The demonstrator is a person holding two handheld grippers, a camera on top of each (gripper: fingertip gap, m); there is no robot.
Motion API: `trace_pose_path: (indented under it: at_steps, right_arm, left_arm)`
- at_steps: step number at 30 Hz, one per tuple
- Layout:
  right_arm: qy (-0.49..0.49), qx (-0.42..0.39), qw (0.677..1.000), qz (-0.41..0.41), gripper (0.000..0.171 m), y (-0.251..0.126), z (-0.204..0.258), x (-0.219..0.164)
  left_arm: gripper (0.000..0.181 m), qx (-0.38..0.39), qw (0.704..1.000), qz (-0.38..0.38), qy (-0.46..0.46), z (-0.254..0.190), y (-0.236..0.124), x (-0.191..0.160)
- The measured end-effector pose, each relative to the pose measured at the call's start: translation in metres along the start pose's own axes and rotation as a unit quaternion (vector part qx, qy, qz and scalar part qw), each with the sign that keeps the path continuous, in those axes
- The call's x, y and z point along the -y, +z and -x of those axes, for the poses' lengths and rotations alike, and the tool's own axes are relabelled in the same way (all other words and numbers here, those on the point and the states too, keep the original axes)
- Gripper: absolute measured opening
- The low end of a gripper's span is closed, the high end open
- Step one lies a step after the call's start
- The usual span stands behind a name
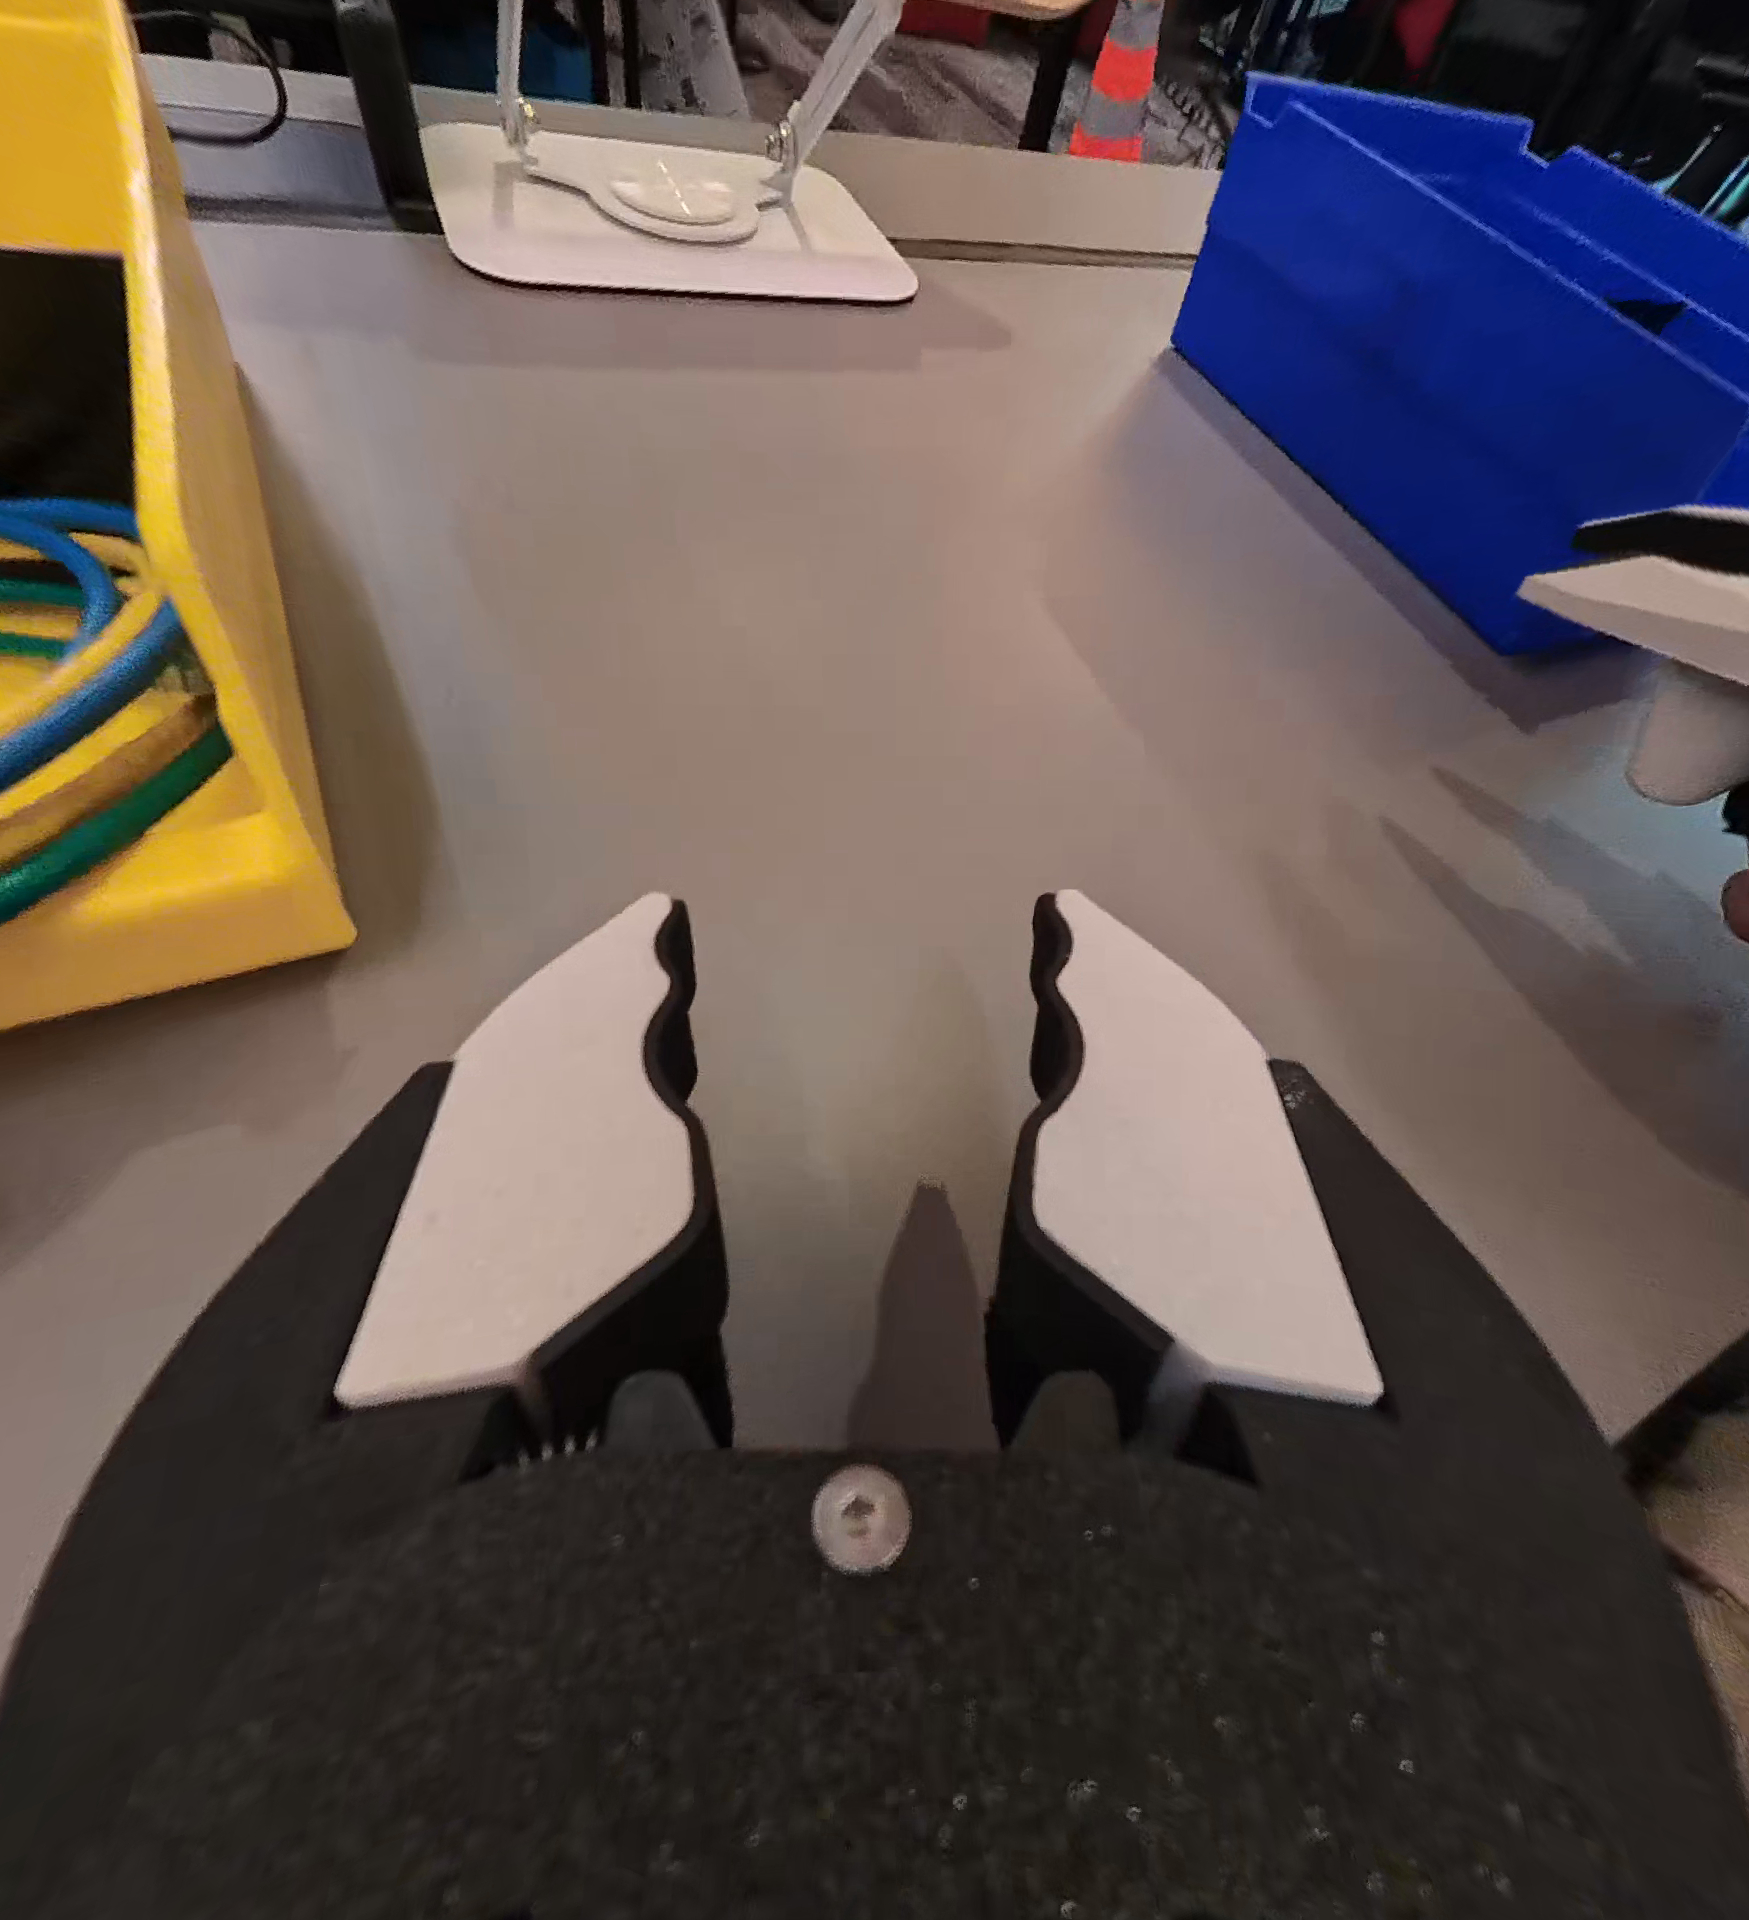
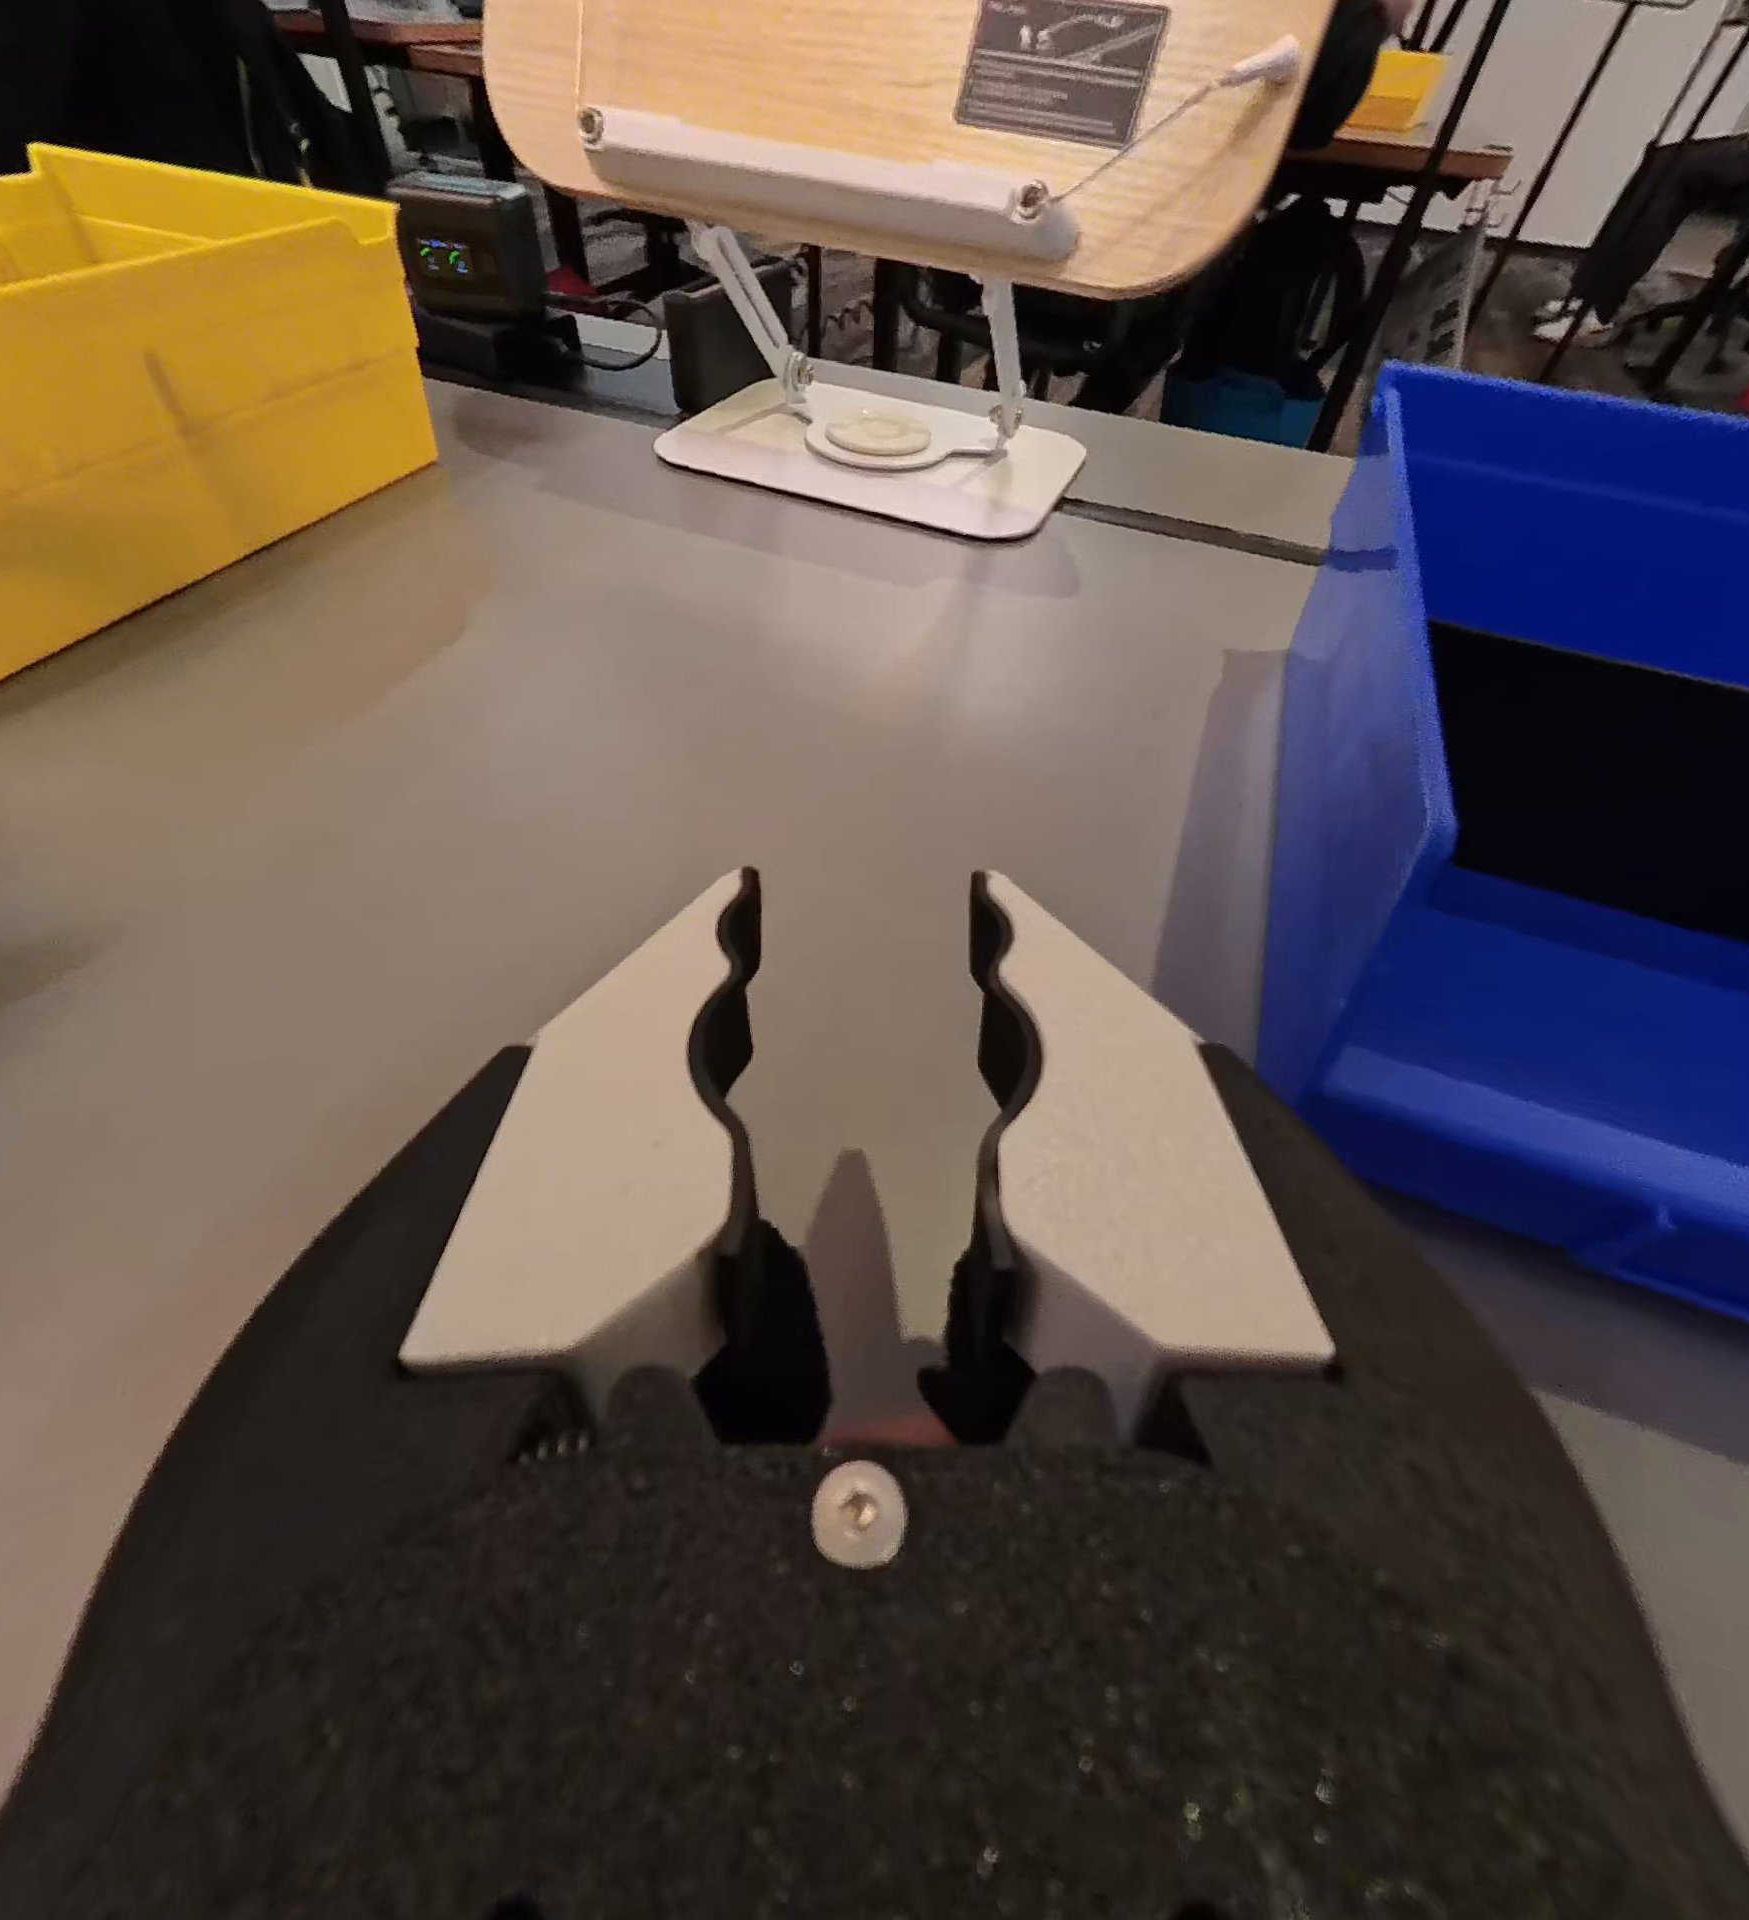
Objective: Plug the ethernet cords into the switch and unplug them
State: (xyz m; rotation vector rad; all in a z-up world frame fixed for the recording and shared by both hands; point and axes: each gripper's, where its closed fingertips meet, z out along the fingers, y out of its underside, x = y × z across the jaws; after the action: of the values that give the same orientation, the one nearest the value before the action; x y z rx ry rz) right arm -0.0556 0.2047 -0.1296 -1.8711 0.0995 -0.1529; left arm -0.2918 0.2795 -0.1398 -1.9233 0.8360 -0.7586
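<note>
Blue, yellow and green ethernet cords (image 1: pixel 70 707) lie coiled in a yellow bin (image 1: pixel 215 623) at the left of the left wrist view. No switch shows in either view. My left gripper (image 1: pixel 862 914) is open and empty above the grey table (image 1: pixel 797 623), to the right of the yellow bin. My right gripper (image 2: pixel 865 883) is open and empty above the table, just left of a blue bin (image 2: pixel 1576 987). The right gripper also shows at the right edge of the left wrist view (image 1: pixel 1701 603), held by a hand.
The blue bin (image 1: pixel 1452 405) stands at the right, the yellow bin (image 2: pixel 153 416) at the left. A white stand base (image 1: pixel 672 218) sits at the table's far edge, carrying a tilted wooden board (image 2: pixel 901 114). Chairs and desks lie beyond.
</note>
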Motion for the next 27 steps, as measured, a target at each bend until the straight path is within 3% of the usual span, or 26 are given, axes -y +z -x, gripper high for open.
trace_pose_path:
  at_steps: [17, 21, 24, 27]
  right_arm:
    - [0.022, 0.042, 0.999, 0.008, 0.04, -0.006, -0.001, -0.009]
    - [0.019, 0.05, 0.999, 0.011, 0.04, -0.003, 0.003, -0.01]
    - [0.01, 0.052, 0.998, 0.017, 0.04, -0.002, 0.004, -0.013]
    - [0.006, 0.059, 0.998, 0.018, 0.04, -0.004, 0.006, -0.014]
  left_arm:
    - [0.061, -0.022, 1.0, -0.007, 0.004, -0.011, 0.008, 0.006]
    - [0.06, -0.061, 0.998, 0.004, -0.015, -0.017, -0.002, 0.016]
    - [0.067, -0.136, 0.989, 0.059, 0.005, -0.025, -0.024, 0.039]
    - [0.057, -0.098, 0.991, 0.064, 0.058, 0.016, -0.04, 0.1]
